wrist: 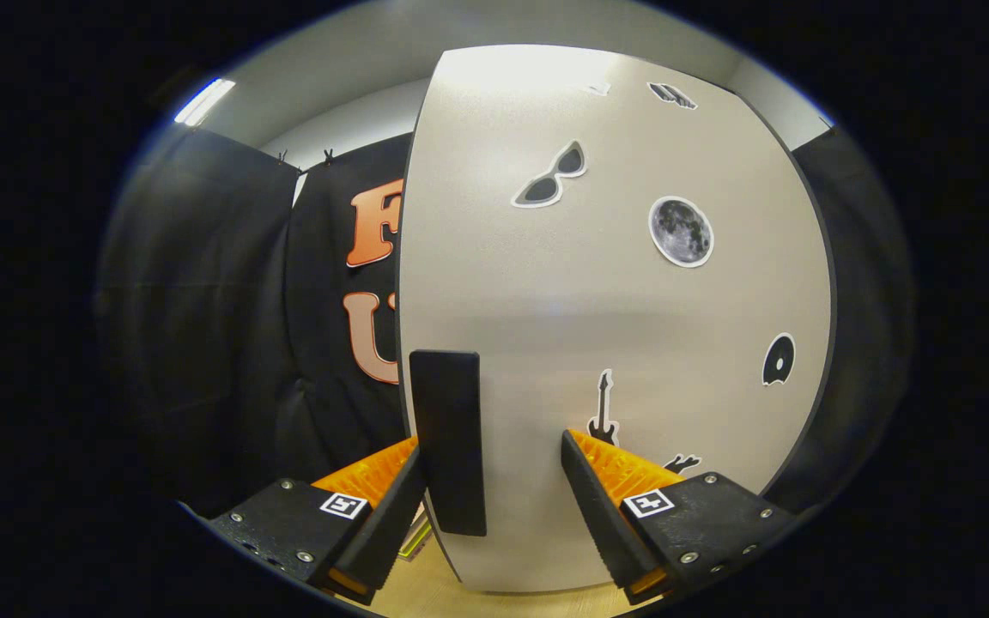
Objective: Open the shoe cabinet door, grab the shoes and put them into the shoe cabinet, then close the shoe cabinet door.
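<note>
With the door right in front, the gripper stands at its handle, a dark upright bar near the door's left edge. Fingers are apart: the left finger sits beside the handle, perhaps touching it, the right one well clear on the door face. Door appears shut, so opening looks like the step in hand. To do it well: centre the handle between the pads, close firmly, then pull along the hinge arc, not straight back. Stickers dot the door. Hinge side unclear; cabinet interior hidden behind the door.
</note>
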The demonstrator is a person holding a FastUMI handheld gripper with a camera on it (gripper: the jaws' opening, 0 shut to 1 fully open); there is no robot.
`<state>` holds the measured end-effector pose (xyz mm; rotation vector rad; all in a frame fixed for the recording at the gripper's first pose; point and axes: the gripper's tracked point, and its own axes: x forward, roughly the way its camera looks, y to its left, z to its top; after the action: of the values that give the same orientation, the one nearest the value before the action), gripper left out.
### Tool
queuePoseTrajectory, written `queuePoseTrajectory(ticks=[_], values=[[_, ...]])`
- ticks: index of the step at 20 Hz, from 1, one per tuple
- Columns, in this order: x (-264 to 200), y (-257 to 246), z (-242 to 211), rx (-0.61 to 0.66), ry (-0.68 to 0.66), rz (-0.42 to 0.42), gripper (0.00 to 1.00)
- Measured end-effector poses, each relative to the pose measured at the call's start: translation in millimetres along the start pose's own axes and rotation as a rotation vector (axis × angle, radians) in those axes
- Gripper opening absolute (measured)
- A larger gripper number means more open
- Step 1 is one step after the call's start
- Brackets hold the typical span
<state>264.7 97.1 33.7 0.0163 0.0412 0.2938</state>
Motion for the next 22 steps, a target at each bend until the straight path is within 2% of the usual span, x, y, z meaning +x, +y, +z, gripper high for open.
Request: queuePoseTrajectory(ticks=[13, 22], values=[[8, 7, -3, 0.053, 0.002, -0.004, 0.94], [-70, 7, 17, 0.014, -0.023, -0.017, 0.94]])
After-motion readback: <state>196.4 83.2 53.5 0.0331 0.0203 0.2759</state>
